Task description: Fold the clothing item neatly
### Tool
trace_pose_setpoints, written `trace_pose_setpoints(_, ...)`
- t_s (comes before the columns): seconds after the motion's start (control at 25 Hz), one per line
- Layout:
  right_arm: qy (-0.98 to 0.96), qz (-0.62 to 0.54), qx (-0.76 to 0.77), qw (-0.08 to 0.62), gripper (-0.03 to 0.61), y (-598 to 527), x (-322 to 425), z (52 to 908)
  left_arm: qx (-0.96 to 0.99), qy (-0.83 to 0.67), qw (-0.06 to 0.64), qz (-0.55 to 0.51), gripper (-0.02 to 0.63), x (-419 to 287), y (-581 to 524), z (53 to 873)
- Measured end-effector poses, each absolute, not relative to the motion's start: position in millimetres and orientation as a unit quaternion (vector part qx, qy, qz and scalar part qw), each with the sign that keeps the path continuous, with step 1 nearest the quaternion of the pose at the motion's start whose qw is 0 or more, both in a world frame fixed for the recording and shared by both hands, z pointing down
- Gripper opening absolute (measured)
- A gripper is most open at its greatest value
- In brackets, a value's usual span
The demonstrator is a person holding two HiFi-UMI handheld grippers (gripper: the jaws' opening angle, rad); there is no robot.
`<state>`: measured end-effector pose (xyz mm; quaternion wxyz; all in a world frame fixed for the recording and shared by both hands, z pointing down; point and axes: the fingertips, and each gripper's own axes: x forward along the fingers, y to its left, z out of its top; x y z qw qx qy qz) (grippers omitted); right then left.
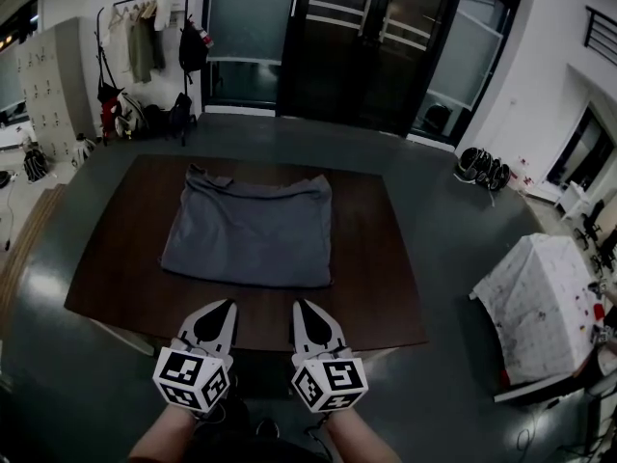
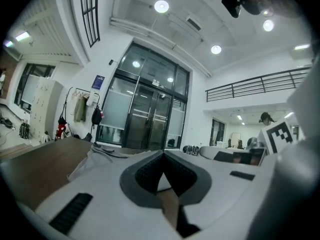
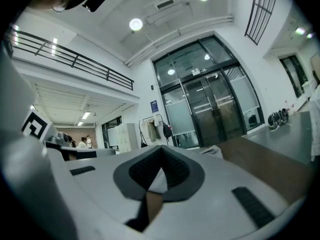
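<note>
Held left gripper [image 1: 228, 305] and right gripper [image 1: 298, 305] shut, empty, by the table's [image 1: 386, 287] near edge (grey shirt [image 1: 251, 231] flat mid-table); needed matched corners for neat folds.

Office-like lobby — glass doors [image 1: 386, 46], lockers [image 1: 48, 85], coat rack [image 1: 145, 37], mezzanine railing [image 2: 260, 84].

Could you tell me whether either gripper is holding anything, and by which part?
Nothing is held: the left gripper and right gripper are both shut and empty, short of the grey garment on the table.
</note>
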<state>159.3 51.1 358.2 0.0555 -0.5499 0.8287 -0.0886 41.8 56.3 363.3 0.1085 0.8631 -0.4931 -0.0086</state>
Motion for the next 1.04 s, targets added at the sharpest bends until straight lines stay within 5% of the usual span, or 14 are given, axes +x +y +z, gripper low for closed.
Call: trace_pose_setpoints(1.04, 0.848, -0.102, -0.521, 0.006, -0.012, 101, 150, 395, 0.868, -0.485, 0.101, 0.034, 0.009, 58, 118, 381)
